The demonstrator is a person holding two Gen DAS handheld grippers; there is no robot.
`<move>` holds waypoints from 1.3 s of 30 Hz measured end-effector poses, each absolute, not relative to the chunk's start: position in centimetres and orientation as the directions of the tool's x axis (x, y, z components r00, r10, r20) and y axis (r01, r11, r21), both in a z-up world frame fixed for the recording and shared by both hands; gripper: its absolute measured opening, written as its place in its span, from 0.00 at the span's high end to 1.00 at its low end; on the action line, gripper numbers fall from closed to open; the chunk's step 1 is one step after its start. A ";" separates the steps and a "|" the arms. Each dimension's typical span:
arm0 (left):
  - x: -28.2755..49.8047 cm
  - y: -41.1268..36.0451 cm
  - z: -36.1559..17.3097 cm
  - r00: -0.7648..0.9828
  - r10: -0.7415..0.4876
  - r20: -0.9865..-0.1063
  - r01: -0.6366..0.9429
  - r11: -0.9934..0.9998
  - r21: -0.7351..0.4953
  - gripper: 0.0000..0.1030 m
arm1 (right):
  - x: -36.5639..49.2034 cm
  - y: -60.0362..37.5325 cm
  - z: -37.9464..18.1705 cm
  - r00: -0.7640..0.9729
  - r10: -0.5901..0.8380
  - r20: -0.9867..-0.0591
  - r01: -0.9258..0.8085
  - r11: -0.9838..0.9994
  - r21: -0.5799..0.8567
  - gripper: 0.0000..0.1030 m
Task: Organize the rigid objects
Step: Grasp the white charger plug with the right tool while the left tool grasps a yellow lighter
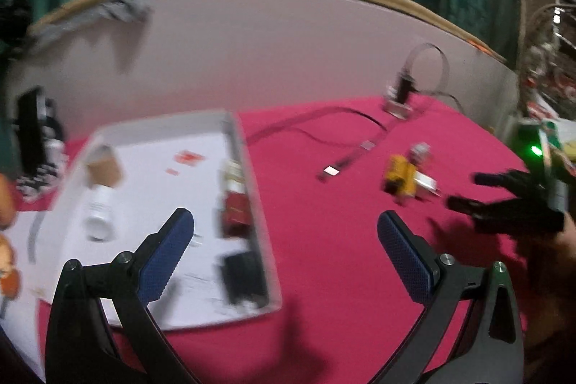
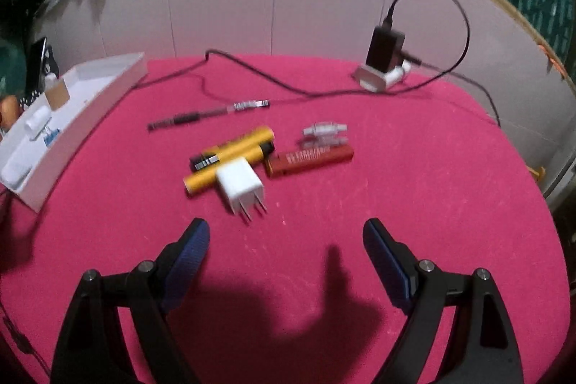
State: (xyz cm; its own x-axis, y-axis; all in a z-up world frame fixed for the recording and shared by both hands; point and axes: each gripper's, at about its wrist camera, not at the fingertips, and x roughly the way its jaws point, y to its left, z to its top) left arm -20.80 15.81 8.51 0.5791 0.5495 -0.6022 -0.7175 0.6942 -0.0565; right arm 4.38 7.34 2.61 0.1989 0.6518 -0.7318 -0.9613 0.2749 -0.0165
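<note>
Both grippers, left (image 1: 286,225) and right (image 2: 286,234), are held wide apart, empty; the white two-pronged plug adapter (image 2: 239,186) lies touching the yellow cylindrical tubes (image 2: 230,157), well right of the white shallow cardboard tray (image 2: 118,85).

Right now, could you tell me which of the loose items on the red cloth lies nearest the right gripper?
The white plug adapter, prongs pointing toward the open right gripper. The yellow tube, red box and pen all lie farther back.

A white plastic plug adapter (image 2: 240,186) lies against a yellow cylindrical tube (image 2: 230,159), with a red rectangular box (image 2: 310,161) to their right. A shallow white cardboard tray (image 2: 97,103) sits far left on the pink tablecloth (image 2: 414,189); a black charger block (image 2: 384,48) stands behind.
</note>
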 end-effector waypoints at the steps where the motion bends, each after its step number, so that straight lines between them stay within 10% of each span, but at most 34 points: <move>1: -20.1 15.5 8.2 0.587 0.525 -0.617 -0.700 0.712 -0.060 0.00 | 4.4 7.6 2.5 0.168 0.661 -0.732 -0.966 0.257 0.010 0.16; 12: -15.0 14.7 5.3 0.599 0.344 -0.723 -0.583 0.806 -0.099 0.00 | 3.1 12.8 1.0 0.083 0.640 -0.764 -0.994 0.111 -0.015 0.66; 39: 2.1 15.6 1.7 0.573 0.031 -0.819 -0.282 0.946 -0.162 0.05 | 11.3 3.2 1.2 0.022 0.705 -0.709 -0.896 0.328 0.298 0.66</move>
State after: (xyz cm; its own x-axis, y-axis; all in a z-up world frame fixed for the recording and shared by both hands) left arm 2.13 15.62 1.70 0.5725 0.0308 -0.8193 -0.2824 0.9456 -0.1618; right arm 11.30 3.20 1.21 0.0220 0.7046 -0.7093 -0.8962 0.3284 0.2983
